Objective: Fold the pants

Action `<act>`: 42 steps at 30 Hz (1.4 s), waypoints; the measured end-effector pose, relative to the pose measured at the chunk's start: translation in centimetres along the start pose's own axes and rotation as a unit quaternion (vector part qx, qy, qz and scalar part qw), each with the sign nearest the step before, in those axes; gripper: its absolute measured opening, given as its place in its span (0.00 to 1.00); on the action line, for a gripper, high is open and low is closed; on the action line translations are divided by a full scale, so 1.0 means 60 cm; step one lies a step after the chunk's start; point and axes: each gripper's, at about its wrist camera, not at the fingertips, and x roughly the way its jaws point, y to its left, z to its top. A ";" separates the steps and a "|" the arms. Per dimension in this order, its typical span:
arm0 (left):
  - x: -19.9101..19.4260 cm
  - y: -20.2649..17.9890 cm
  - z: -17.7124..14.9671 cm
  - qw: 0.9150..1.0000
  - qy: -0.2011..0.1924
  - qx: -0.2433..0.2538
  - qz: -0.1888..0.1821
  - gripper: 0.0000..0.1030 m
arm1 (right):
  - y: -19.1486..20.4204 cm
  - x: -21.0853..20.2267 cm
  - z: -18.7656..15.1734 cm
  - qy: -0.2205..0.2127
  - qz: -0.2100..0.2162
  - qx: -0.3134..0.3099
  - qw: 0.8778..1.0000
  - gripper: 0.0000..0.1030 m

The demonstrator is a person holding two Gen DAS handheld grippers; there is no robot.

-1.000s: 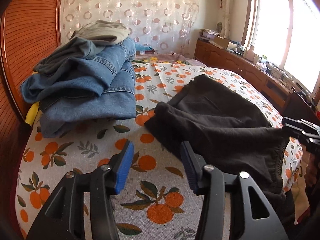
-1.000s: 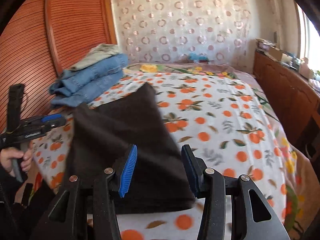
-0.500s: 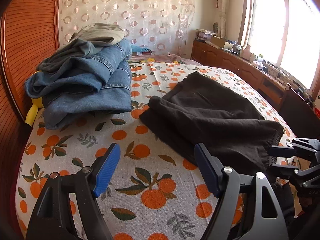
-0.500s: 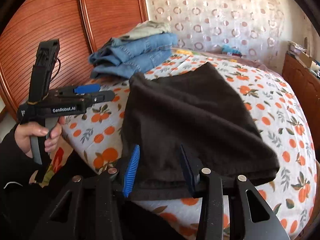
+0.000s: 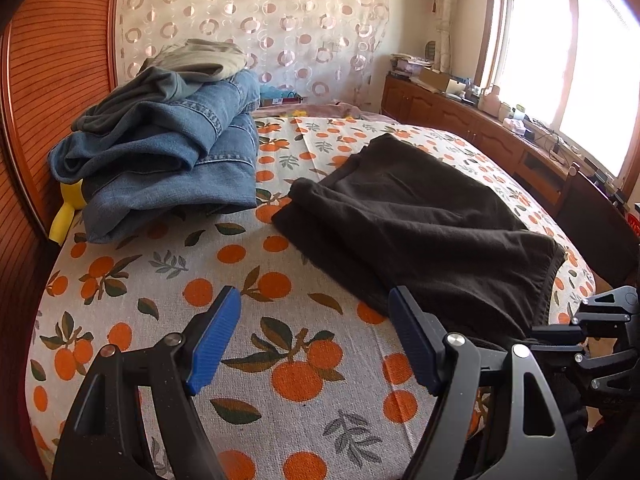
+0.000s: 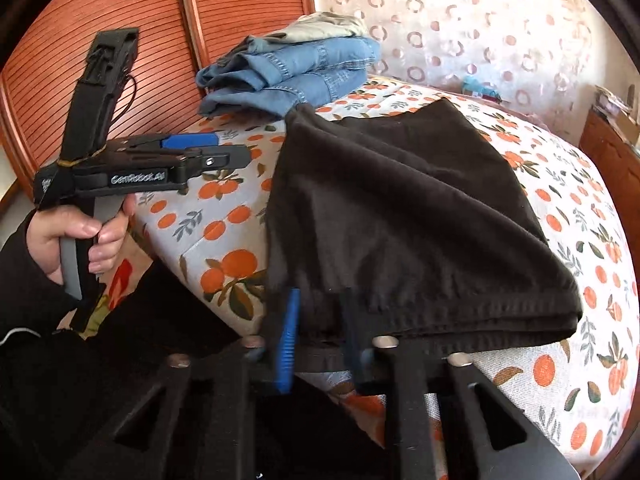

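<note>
Black pants [image 5: 420, 220] lie folded on the orange-print bedsheet [image 5: 224, 280], one end at the bed's near edge. My right gripper [image 6: 320, 336] is at that near edge. Its blurred blue pads [image 6: 289, 340] are closing, with the bunched edge of the pants [image 6: 400, 208] filling the gap between them. In the left wrist view the right gripper [image 5: 536, 338] shows at the far right, against the cloth. My left gripper [image 5: 314, 340] hangs open over bare sheet, left of the pants, with nothing between its fingers. A person's hand [image 6: 80, 236] holds the left gripper [image 6: 228, 150].
A pile of folded blue jeans [image 5: 160, 160] with grey garments on top sits at the back left of the bed, near the slatted wooden doors [image 5: 52, 80]. A low wooden cabinet [image 5: 460, 120] runs under the window at the right. A dark chair [image 5: 592, 216] stands beside the bed.
My right gripper swung left to the pants' near edge, rolled, and narrowed its jaws around the cloth. My left gripper's jaws spread wider and it drew back slightly.
</note>
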 end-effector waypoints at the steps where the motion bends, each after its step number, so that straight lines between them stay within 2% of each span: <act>1: -0.002 0.000 0.000 1.000 -0.001 0.000 0.000 0.75 | 0.002 -0.003 -0.001 0.000 0.002 -0.004 1.000 0.09; 9: -0.004 0.002 0.003 1.000 -0.002 -0.006 0.000 0.75 | -0.008 -0.052 -0.006 -0.017 0.034 0.015 0.999 0.08; 22: 0.020 -0.003 0.040 1.000 -0.009 -0.003 0.001 0.75 | -0.002 -0.072 -0.019 -0.015 0.038 0.019 0.999 0.08; 29: 0.061 -0.007 0.071 1.000 0.002 0.012 0.015 0.75 | -0.007 -0.072 -0.011 -0.020 0.021 0.027 0.999 0.13; 35: 0.077 -0.002 0.070 1.000 0.018 0.005 0.013 0.75 | -0.004 -0.079 -0.009 -0.032 0.008 0.025 0.999 0.16; 37: 0.082 -0.002 0.069 0.999 0.024 0.010 0.019 0.72 | -0.003 -0.078 -0.008 -0.034 0.004 0.024 0.999 0.18; 39: 0.087 -0.002 0.066 0.999 0.033 0.014 0.025 0.62 | -0.005 -0.076 -0.008 -0.036 0.002 0.026 0.999 0.19; 42: 0.098 0.003 0.063 0.997 0.053 0.021 0.051 0.53 | -0.010 -0.075 -0.008 -0.038 -0.003 0.030 0.999 0.20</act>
